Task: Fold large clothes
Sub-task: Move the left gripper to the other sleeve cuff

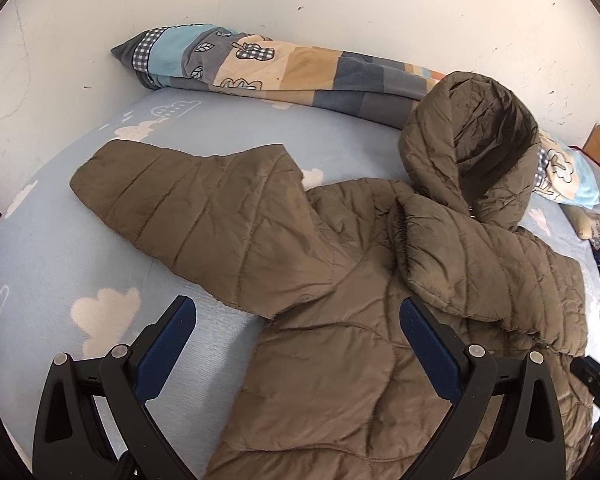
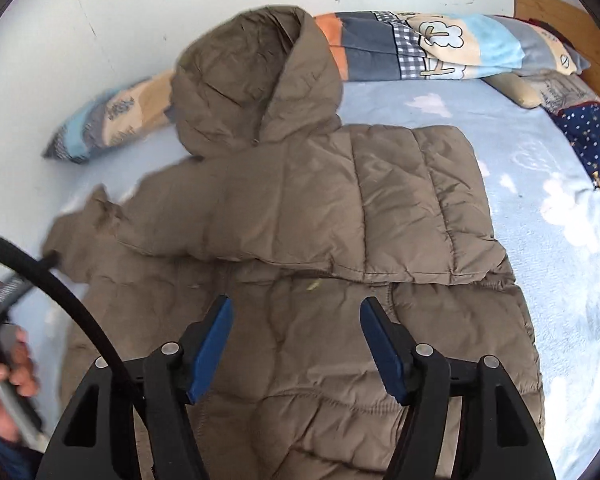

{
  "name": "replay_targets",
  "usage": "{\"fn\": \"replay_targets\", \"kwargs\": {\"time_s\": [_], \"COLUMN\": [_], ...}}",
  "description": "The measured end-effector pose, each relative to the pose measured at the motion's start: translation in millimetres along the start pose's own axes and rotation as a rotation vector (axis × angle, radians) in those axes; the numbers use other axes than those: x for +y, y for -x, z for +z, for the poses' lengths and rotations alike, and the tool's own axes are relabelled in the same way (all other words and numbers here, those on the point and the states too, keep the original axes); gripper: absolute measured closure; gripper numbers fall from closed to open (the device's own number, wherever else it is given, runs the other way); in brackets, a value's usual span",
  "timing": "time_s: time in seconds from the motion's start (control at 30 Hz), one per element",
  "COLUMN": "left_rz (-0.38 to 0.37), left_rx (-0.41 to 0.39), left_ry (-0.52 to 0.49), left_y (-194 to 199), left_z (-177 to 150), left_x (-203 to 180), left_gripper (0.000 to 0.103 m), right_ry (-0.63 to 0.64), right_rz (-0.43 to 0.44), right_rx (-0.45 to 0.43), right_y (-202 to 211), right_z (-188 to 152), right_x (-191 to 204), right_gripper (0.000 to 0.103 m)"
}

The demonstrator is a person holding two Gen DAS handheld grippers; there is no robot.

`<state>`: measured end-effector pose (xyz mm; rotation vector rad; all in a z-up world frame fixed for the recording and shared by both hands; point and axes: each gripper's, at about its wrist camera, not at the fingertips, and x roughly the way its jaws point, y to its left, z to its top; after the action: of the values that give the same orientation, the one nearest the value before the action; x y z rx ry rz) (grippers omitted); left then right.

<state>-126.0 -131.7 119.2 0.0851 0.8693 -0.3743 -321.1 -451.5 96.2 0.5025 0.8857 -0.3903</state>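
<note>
The olive-brown quilted hooded jacket (image 2: 300,216) lies spread on a pale blue cloud-print bedsheet (image 1: 80,264), one sleeve already folded across its chest, the other sleeve (image 1: 188,204) still flung outward. It looks puffy, light and slippery — best pinched at a cuff or hem seam. The left gripper (image 1: 296,340) and right gripper (image 2: 296,340) both hover wide and empty. A patchwork blanket roll (image 1: 284,68) lines the scuffed white wall (image 1: 340,8).

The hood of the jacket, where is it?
In both views the hood lies at the far end of the brown jacket, propped against the rolled blanket by the white wall.
</note>
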Motion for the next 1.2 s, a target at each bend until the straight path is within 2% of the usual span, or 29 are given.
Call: {"fn": "replay_targets", "kwargs": {"time_s": [0.1, 0.3, 0.6, 0.97, 1.2], "left_rz": [0.002, 0.017, 0.069, 0.108, 0.122], "left_rx": [0.018, 0.059, 0.047, 0.040, 0.053], "left_ry": [0.038, 0.109, 0.164, 0.200, 0.276], "left_y": [-7, -21, -20, -27, -40], "left_z": [5, 11, 23, 33, 42], "left_x": [12, 33, 72, 105, 134], "left_gripper": [0.002, 0.002, 0.002, 0.002, 0.002], "right_ry": [0.004, 0.021, 0.020, 0.035, 0.039], "right_rz": [-0.017, 0.053, 0.075, 0.070, 0.064], "right_rx": [-0.005, 0.021, 0.060, 0.058, 0.031], "right_y": [-10, -20, -25, -27, -27], "right_z": [6, 8, 0, 0, 3], "right_x": [1, 7, 6, 7, 8], "right_gripper": [0.032, 0.032, 0.032, 0.032, 0.032]}}
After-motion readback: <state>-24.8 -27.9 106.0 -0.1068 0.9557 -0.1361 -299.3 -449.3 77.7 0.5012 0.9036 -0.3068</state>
